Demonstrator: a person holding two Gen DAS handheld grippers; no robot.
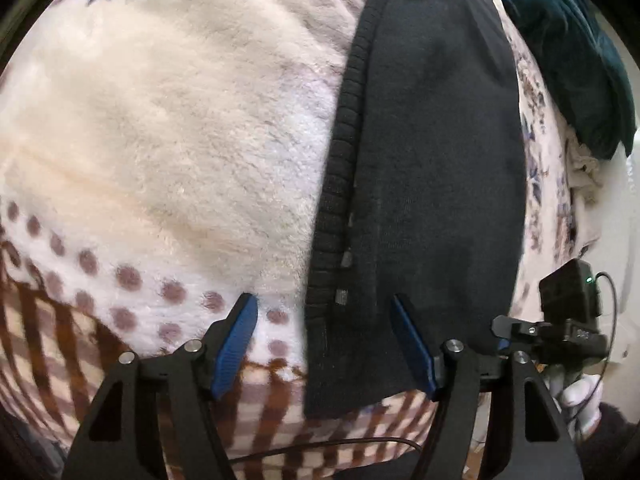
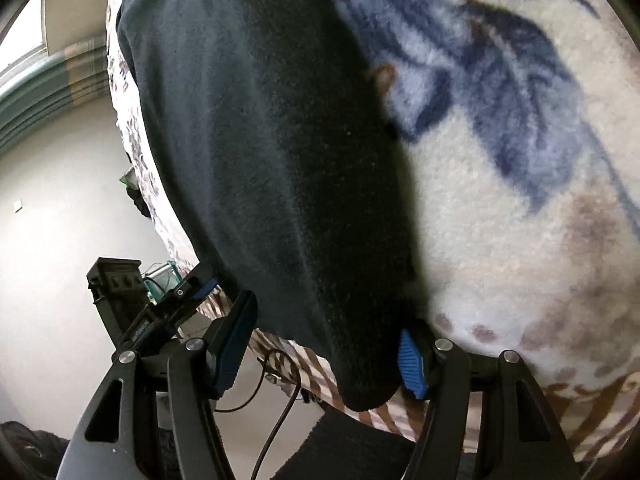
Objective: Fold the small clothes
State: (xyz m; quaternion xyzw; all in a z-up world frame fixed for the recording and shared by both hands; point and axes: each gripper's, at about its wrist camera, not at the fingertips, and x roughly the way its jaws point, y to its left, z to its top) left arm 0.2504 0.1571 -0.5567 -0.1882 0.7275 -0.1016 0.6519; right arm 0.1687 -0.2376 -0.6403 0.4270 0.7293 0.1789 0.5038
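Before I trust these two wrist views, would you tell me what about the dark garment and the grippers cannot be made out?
- Dark garment, left wrist view: far end cut off by the top edge; what kind of garment it is stays unclear.
- Same garment, right wrist view: near end hides part of the right gripper finger, so contact is uncertain.
- Left gripper: whether its right pad touches the cloth is unclear.
- Teal cloth: cropped by the lens rim.

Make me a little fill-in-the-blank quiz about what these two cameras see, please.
1. The long garment lying on the blanket is ____ in colour.
2. The fleece blanket under it bears leaf prints in ____.
3. The pads on the left tongs are coloured ____.
4. The jaws of the right tongs stand ____, with the garment's end between them.

Missing words: black; blue; blue; open
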